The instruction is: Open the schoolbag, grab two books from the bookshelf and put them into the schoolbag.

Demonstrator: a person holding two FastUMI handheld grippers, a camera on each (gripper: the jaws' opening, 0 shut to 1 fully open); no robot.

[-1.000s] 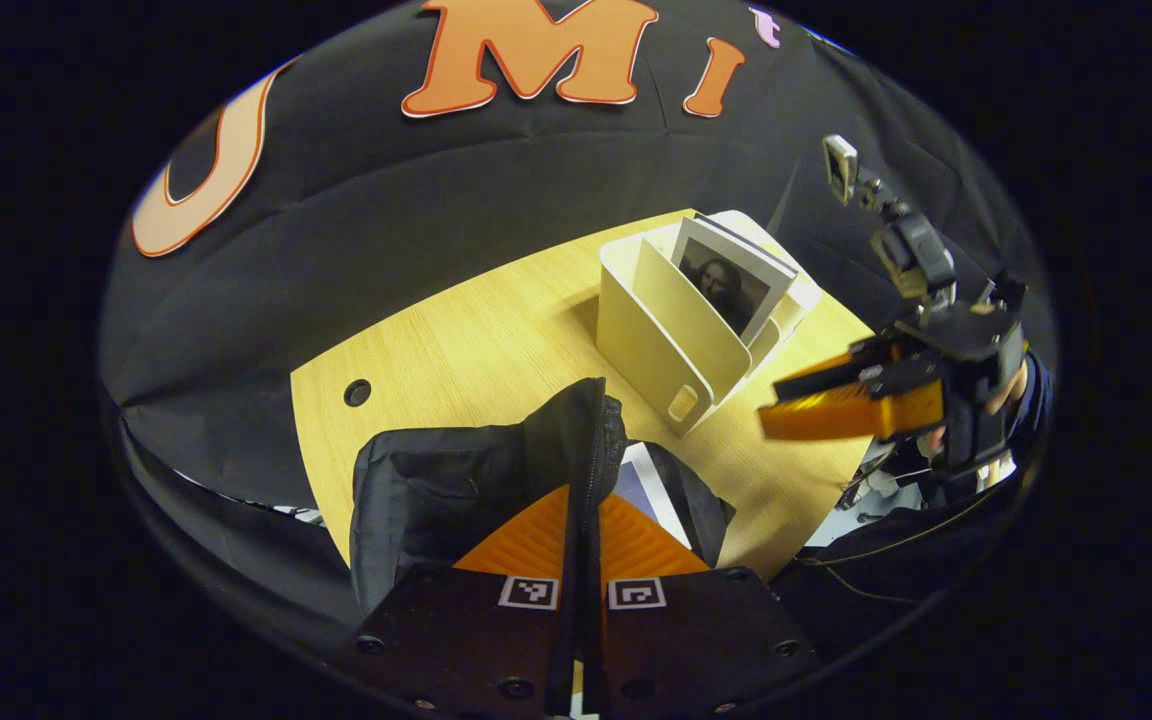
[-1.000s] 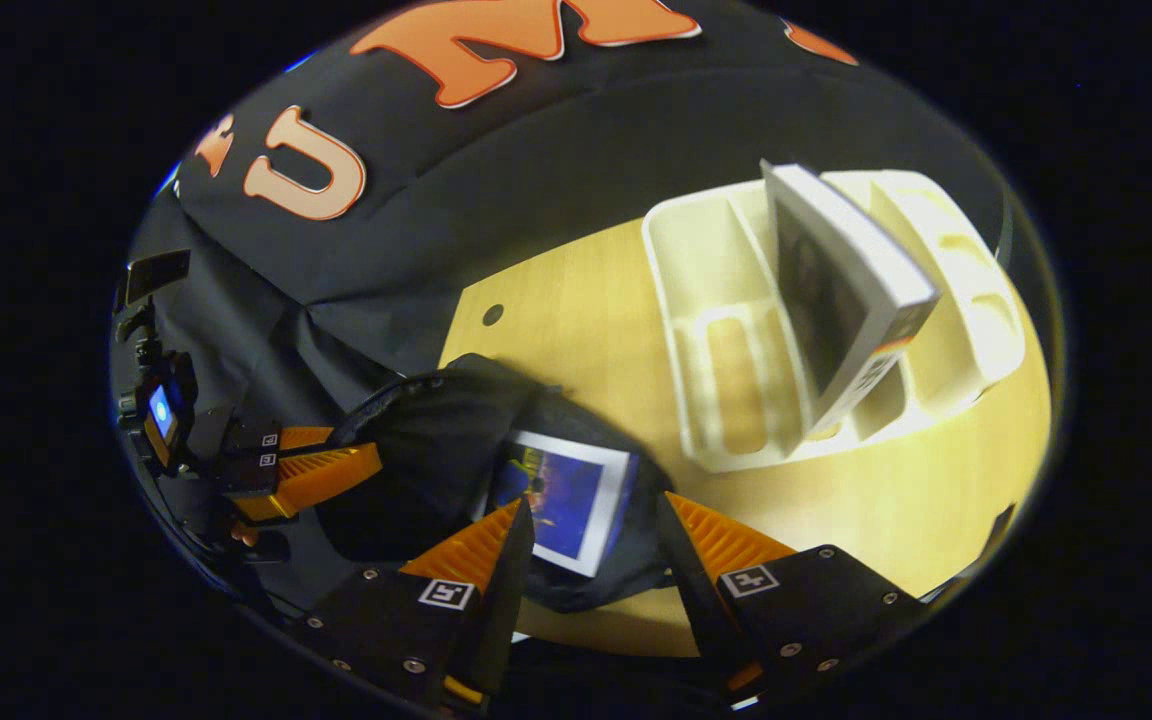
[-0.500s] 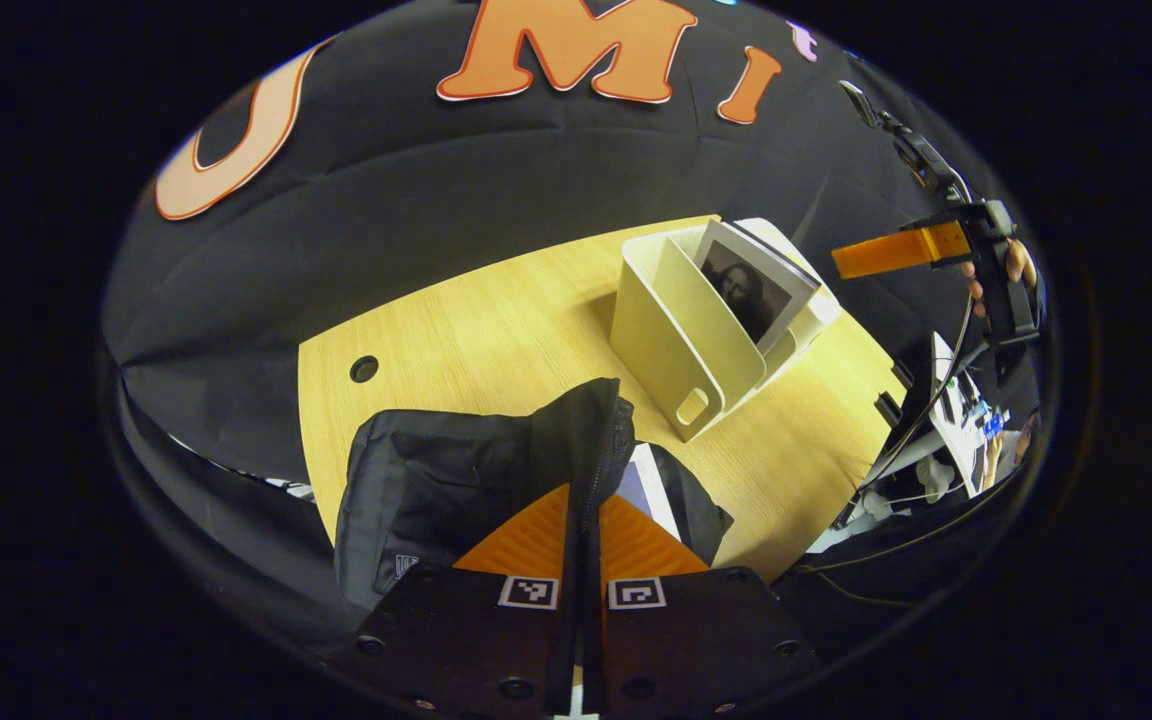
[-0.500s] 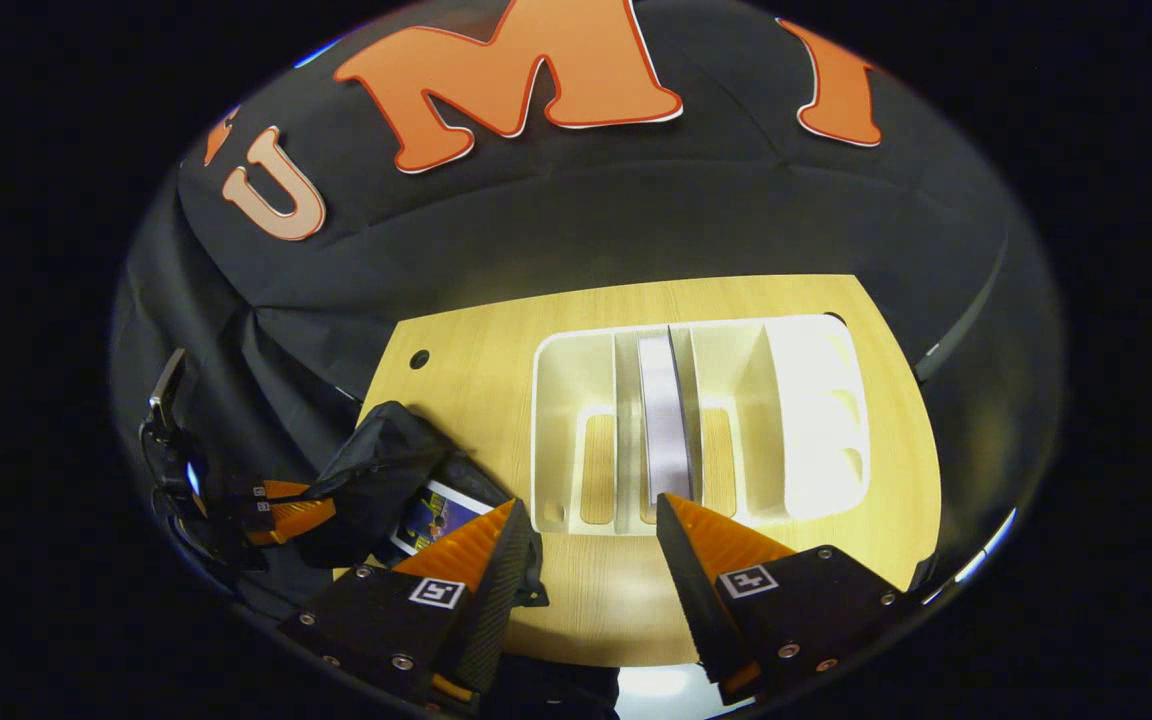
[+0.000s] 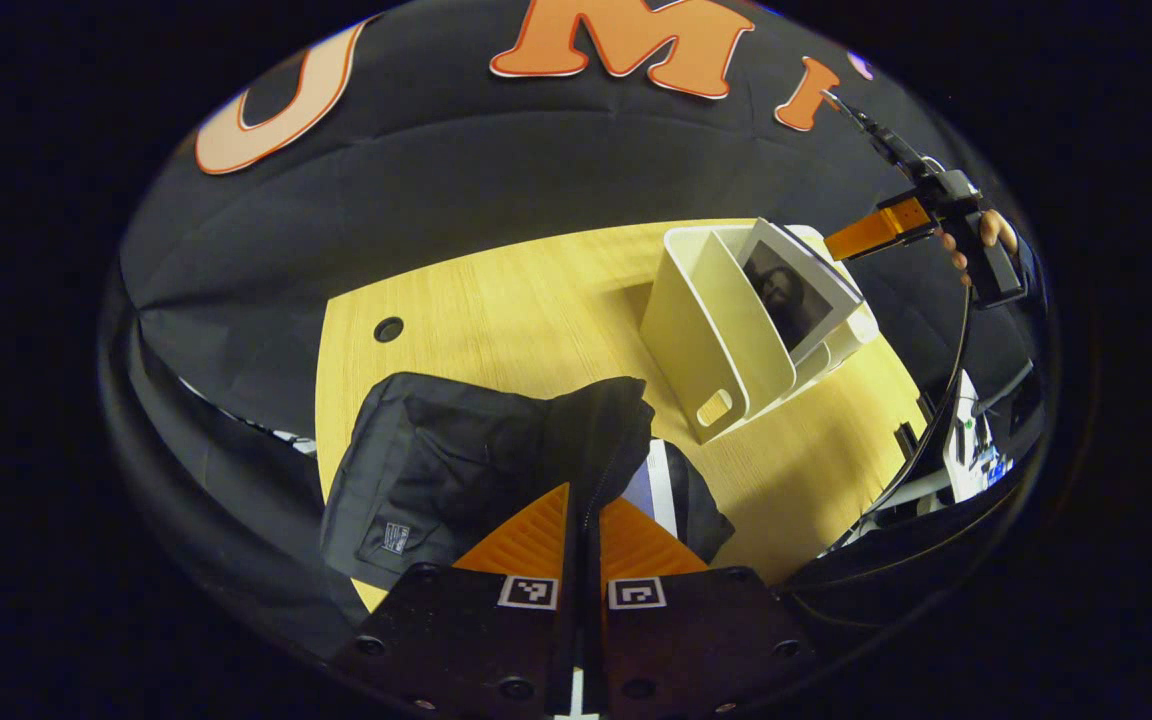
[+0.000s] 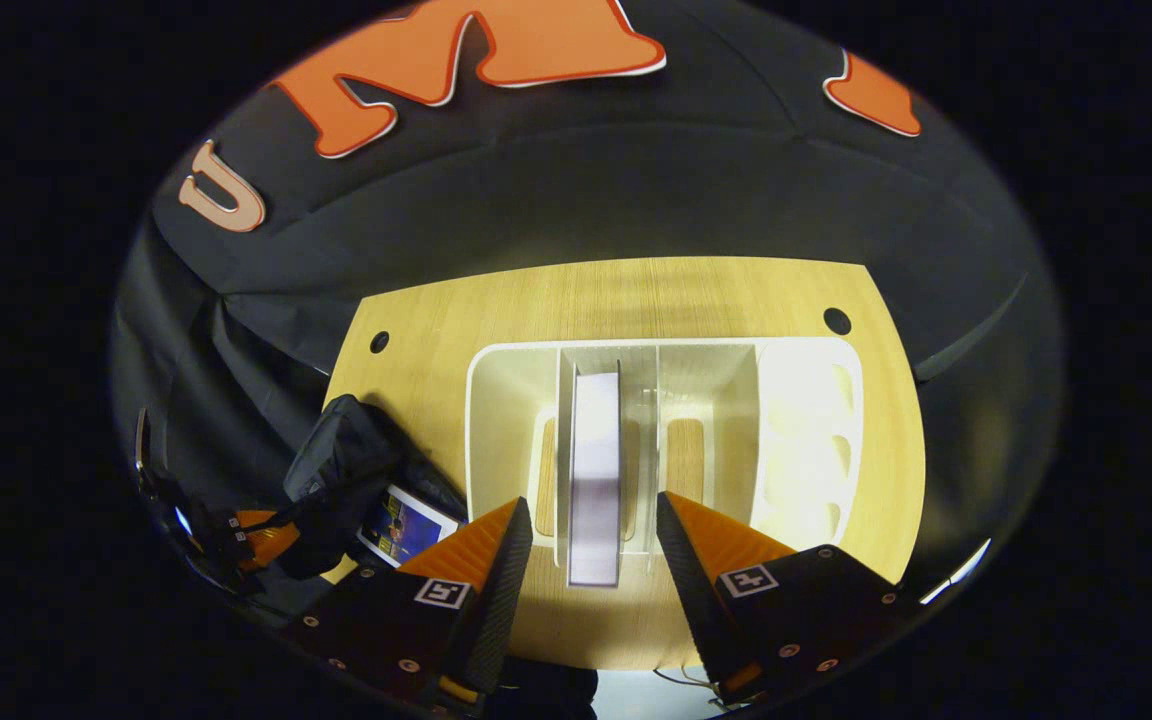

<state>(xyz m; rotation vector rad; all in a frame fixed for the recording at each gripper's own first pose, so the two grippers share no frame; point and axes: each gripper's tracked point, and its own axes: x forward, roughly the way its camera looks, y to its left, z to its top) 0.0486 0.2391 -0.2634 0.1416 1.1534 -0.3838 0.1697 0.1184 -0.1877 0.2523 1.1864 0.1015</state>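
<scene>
While left gripper (image 5: 584, 520) pinches schoolbag (image 5: 456, 460), right gripper (image 6: 593, 520) spread above book (image 6: 595, 450).

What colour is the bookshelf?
Cream-white bookshelf, clearest in the right gripper view.

The schoolbag (image 5: 456, 470) is black, with a small white patch low on its side. The book inside it (image 6: 401, 523) has a deep blue cover edged in white. The bookshelf (image 6: 806, 440) is cream-white. The book standing in it (image 5: 794, 295) shows a dark grey portrait on a white cover. The surface (image 5: 496, 310) is pale yellow wood grain with black round holes.
</scene>
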